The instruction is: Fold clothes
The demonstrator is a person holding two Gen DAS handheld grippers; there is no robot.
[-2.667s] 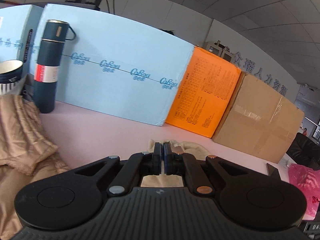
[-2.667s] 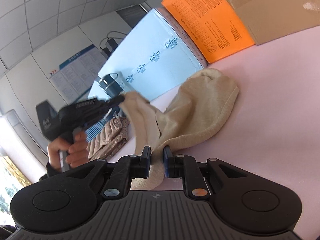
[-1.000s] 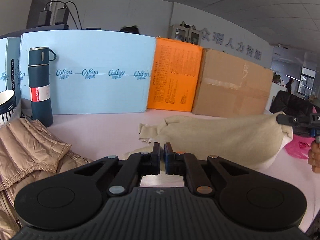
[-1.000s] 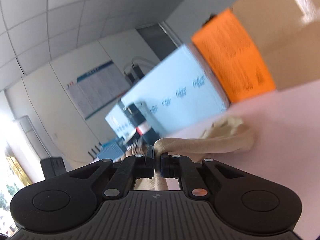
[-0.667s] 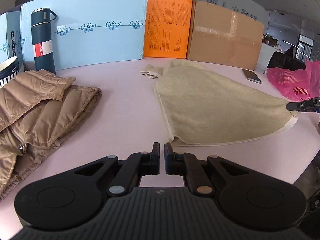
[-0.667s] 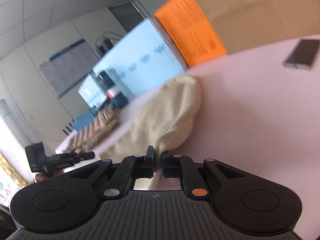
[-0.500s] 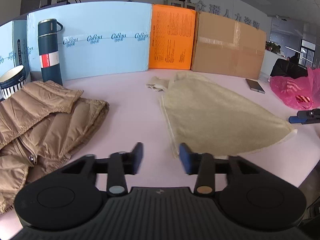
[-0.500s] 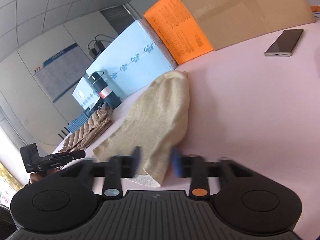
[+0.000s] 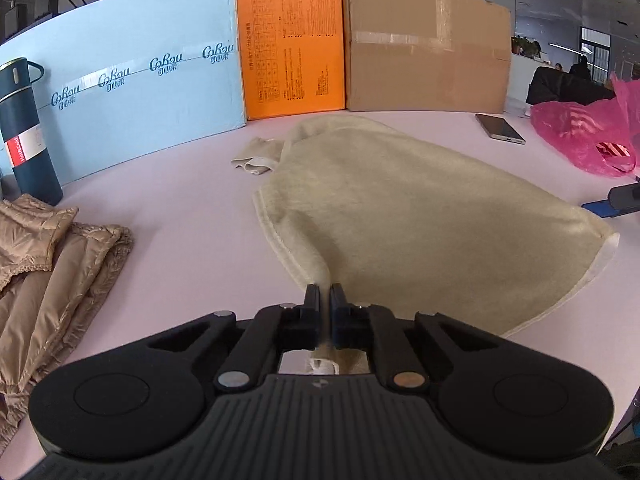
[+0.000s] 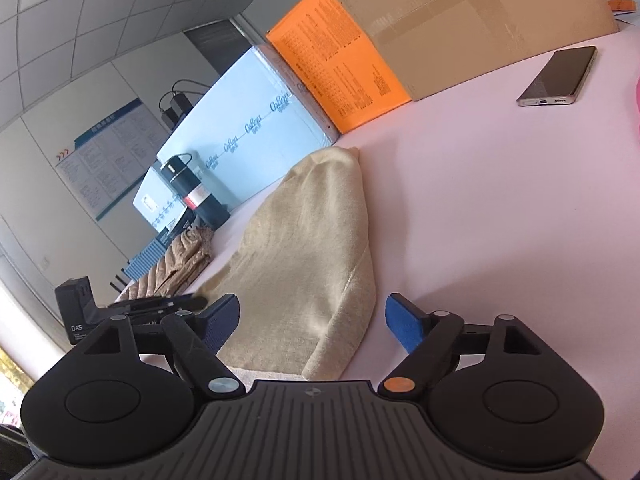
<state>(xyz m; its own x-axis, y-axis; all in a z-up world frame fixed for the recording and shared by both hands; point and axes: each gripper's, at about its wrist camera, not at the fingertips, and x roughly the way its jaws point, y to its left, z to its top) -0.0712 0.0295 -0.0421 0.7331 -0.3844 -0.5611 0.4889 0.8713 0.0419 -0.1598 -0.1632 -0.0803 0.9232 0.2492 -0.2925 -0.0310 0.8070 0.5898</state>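
- Left gripper [image 9: 324, 295] is pinched shut on the near hem of the beige garment [image 9: 400, 216], having just closed on it.
- Beige garment lies flat on the pink table [image 9: 180, 216], right of the tan jacket [image 9: 48, 264].
- Right gripper [image 10: 312, 318] has just been opening; its jaws stand wide, the garment's corner between them, untouched.

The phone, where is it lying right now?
The phone lies flat on the pink table, far right in the left wrist view, between the cardboard box and the pink plastic bag, beyond the beige garment.
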